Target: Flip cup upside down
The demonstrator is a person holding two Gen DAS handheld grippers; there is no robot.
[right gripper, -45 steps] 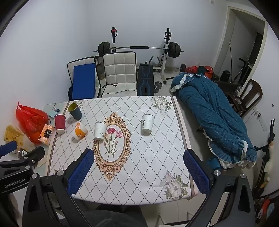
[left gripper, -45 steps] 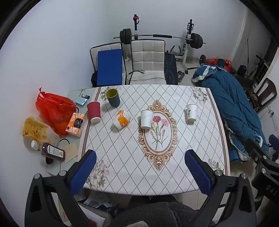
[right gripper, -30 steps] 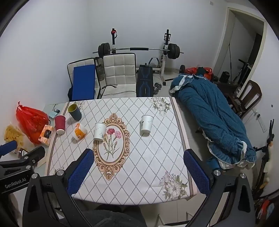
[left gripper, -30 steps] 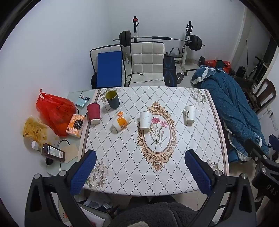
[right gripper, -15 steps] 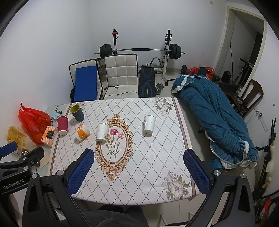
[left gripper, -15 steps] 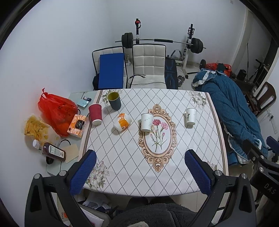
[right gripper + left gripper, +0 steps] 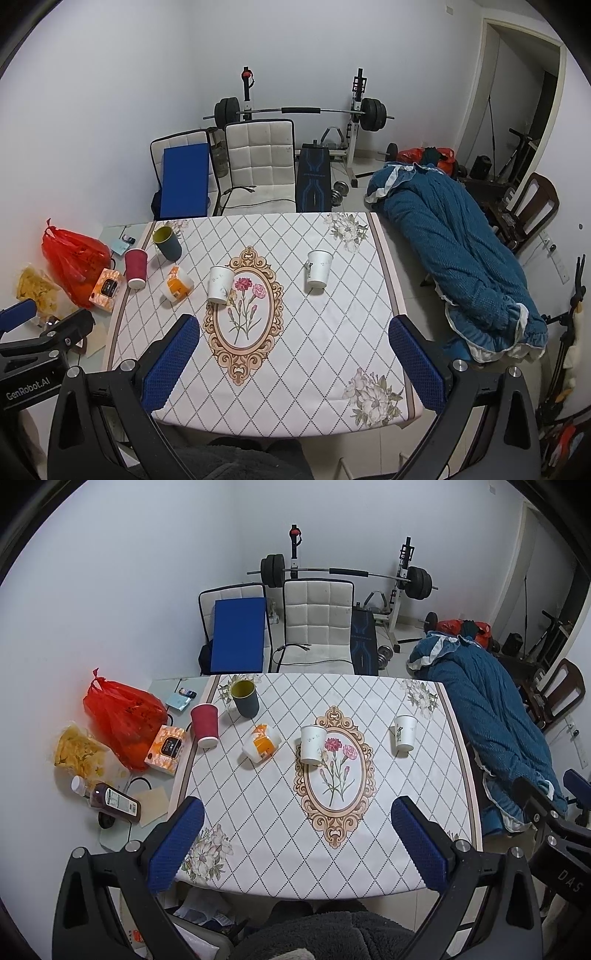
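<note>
Red bag [image 7: 122, 720]: on the floor left of the table, beside a tissue box [image 7: 166, 745] and a lying bottle [image 7: 110, 799].
Table [image 7: 369, 849]: covered in a diamond-pattern cloth with a flower oval at its middle.
Red cup [image 7: 205, 725]: at the table's left edge, rim up.
Dark cup [image 7: 245, 698]: just behind the red one, upright, yellow inside.
Orange cup [image 7: 261, 743]: lying on its side, right of the red cup.
Middle white cup [image 7: 312, 744]: upright, on the oval's left border.
Right white cup [image 7: 403, 734]: upright, alone toward the right side [image 7: 318, 274].
Left gripper [image 7: 293, 843]: blue pads spread wide, holding nothing, over the near edge, well short of every cup.
Right gripper [image 7: 291, 363]: likewise wide apart and empty, over the near edge.
Blue quilt [image 7: 454, 251]: heaped right of the table.
</note>
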